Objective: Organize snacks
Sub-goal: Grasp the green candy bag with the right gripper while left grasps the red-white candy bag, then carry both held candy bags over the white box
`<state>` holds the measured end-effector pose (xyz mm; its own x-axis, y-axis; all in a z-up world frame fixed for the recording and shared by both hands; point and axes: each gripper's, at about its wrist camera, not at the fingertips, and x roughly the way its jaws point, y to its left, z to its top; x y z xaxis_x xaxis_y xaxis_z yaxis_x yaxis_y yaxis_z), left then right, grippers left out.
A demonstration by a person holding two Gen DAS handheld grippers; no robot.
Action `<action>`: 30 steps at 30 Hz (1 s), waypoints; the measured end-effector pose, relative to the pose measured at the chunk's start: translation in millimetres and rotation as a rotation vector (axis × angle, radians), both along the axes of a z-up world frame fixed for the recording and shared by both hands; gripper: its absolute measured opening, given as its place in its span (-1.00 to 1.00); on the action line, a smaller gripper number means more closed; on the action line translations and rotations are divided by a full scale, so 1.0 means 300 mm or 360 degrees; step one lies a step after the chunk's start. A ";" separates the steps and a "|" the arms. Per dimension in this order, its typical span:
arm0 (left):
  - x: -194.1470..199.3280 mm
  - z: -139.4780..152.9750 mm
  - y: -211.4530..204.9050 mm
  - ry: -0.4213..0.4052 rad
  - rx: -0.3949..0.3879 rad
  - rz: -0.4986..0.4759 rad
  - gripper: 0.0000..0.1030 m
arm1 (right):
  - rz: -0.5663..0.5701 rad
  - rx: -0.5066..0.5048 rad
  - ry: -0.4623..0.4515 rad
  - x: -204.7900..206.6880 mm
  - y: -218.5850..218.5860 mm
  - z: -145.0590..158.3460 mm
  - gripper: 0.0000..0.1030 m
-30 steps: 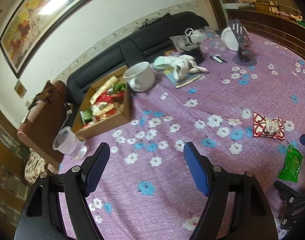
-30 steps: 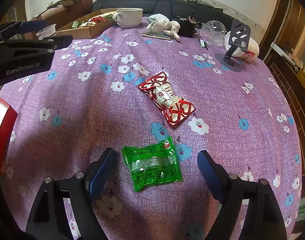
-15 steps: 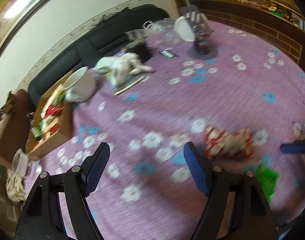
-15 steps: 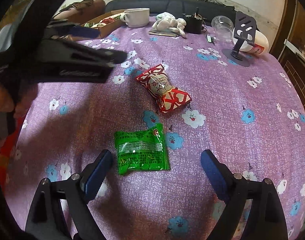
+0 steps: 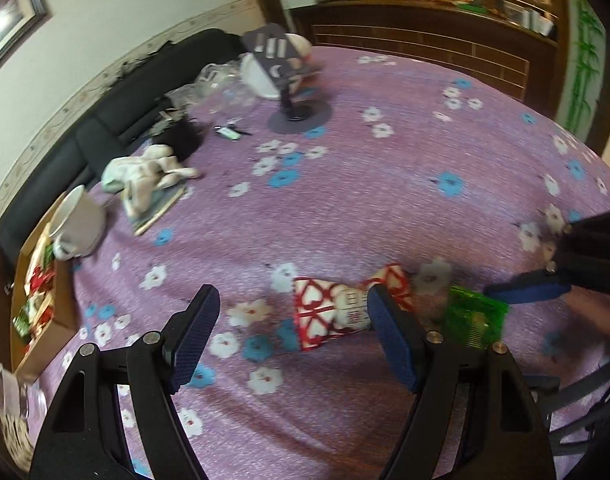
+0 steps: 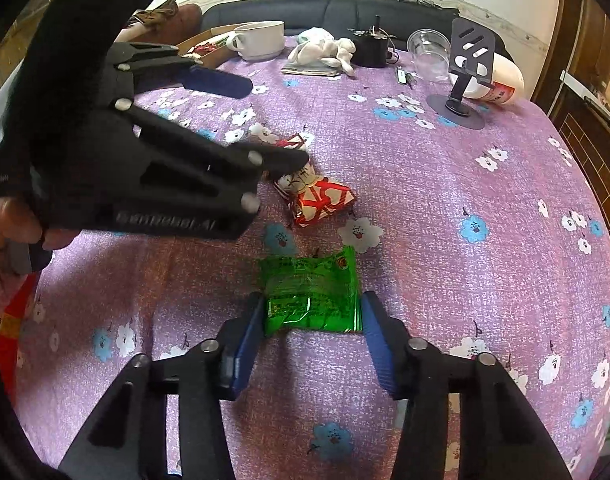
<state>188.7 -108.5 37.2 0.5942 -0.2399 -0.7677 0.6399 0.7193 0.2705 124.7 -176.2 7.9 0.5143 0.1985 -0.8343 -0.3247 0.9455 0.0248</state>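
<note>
A green snack packet [image 6: 311, 292] lies flat on the purple flowered tablecloth, and my right gripper [image 6: 311, 320] has both pads against its near sides. The packet also shows in the left wrist view [image 5: 475, 318]. A red and white snack packet [image 5: 337, 312] lies beside it, partly between the fingers of my open left gripper [image 5: 291, 320], which hovers just above it. In the right wrist view that red packet [image 6: 317, 196] is partly hidden by the left gripper [image 6: 265, 120]. A cardboard box [image 5: 37, 308] of snacks stands at the table's far left.
A white cup [image 5: 79, 224], a soft toy on a book [image 5: 149, 172], a phone stand [image 5: 293, 92], a clear cup [image 6: 429, 54] and a black sofa [image 5: 117, 108] stand at the far side. A clear plastic cup [image 5: 13, 396] stands near the box.
My left gripper has swung right from the box side to over the red packet. My right gripper has moved forward and narrowed around the green packet.
</note>
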 end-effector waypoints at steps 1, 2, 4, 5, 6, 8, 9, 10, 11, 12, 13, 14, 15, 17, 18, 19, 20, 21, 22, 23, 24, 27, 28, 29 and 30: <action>0.004 -0.005 -0.012 0.0008 0.0006 -0.0001 0.48 | 0.0003 0.0007 0.0005 0.000 -0.004 0.000 -0.09; 0.010 -0.008 -0.021 0.0021 0.0004 0.0002 0.48 | 0.0005 0.0013 0.0009 0.001 -0.006 0.000 -0.09; 0.025 -0.020 -0.040 0.0074 -0.0001 0.0014 0.48 | 0.0007 0.0010 0.0010 0.002 -0.006 0.002 -0.10; 0.034 -0.032 -0.049 0.0107 0.0010 0.0021 0.48 | 0.0003 0.0010 0.0011 -0.004 -0.005 0.002 -0.10; 0.039 -0.042 -0.053 0.0135 0.0015 0.0021 0.48 | 0.0001 0.0014 0.0015 -0.004 -0.006 0.003 -0.10; 0.045 -0.065 -0.063 0.0172 0.0010 0.0022 0.49 | -0.0005 0.0037 0.0025 -0.003 -0.013 0.004 -0.10; 0.045 -0.063 -0.062 0.0179 -0.0019 0.0018 0.48 | -0.0010 0.0049 0.0029 -0.001 -0.016 0.004 -0.10; 0.048 -0.065 -0.061 0.0205 -0.0040 0.0019 0.48 | -0.0014 0.0057 0.0032 0.001 -0.017 0.004 -0.10; 0.051 -0.066 -0.058 0.0219 -0.0056 0.0035 0.44 | -0.0016 0.0058 0.0032 0.000 -0.017 0.004 -0.10; 0.054 -0.065 -0.051 0.0229 -0.0091 0.0045 0.15 | -0.0016 0.0055 0.0031 -0.001 -0.015 0.004 -0.10; 0.052 -0.061 -0.046 0.0246 -0.0121 0.0044 -0.02 | -0.0017 0.0054 0.0030 -0.001 -0.015 0.004 -0.10; 0.053 -0.058 -0.043 0.0254 -0.0138 0.0051 -0.22 | -0.0021 0.0062 0.0033 -0.001 -0.016 0.004 -0.10; 0.052 -0.054 -0.040 0.0251 -0.0151 0.0066 -0.32 | -0.0024 0.0076 0.0039 0.001 -0.019 0.005 -0.10; 0.046 -0.052 -0.037 0.0246 -0.0157 0.0071 -0.42 | -0.0032 0.0112 0.0052 0.004 -0.026 0.007 -0.12; 0.041 -0.052 -0.035 0.0233 -0.0155 0.0078 -0.42 | -0.0030 0.0121 0.0056 0.005 -0.027 0.009 -0.13; 0.034 -0.051 -0.032 0.0217 -0.0153 0.0087 -0.42 | -0.0022 0.0129 0.0058 0.005 -0.025 0.011 -0.14; 0.031 -0.049 -0.029 0.0213 -0.0156 0.0091 -0.43 | -0.0016 0.0146 0.0064 0.005 -0.026 0.012 -0.17; 0.024 -0.045 -0.024 0.0206 -0.0167 0.0098 -0.53 | -0.0004 0.0187 0.0083 0.005 -0.029 0.015 -0.21; 0.023 -0.039 -0.018 0.0205 -0.0175 0.0100 -0.53 | 0.0003 0.0216 0.0097 0.004 -0.031 0.016 -0.24; 0.020 -0.033 -0.012 0.0204 -0.0185 0.0105 -0.55 | 0.0005 0.0238 0.0105 0.004 -0.034 0.018 -0.24; 0.017 -0.026 -0.004 0.0199 -0.0193 0.0114 -0.56 | 0.0003 0.0248 0.0110 0.002 -0.035 0.019 -0.24; 0.001 -0.004 0.031 0.0182 -0.0201 0.0148 -0.65 | 0.0001 0.0267 0.0130 0.003 -0.037 0.017 -0.24; -0.008 0.004 0.047 0.0176 -0.0194 0.0158 -0.65 | 0.0001 0.0286 0.0132 0.002 -0.039 0.020 -0.24; -0.017 0.008 0.059 0.0167 -0.0184 0.0169 -0.65 | 0.0001 0.0289 0.0130 0.001 -0.038 0.022 -0.24; -0.028 0.013 0.073 0.0158 -0.0174 0.0182 -0.67 | 0.0005 0.0283 0.0125 -0.002 -0.033 0.024 -0.25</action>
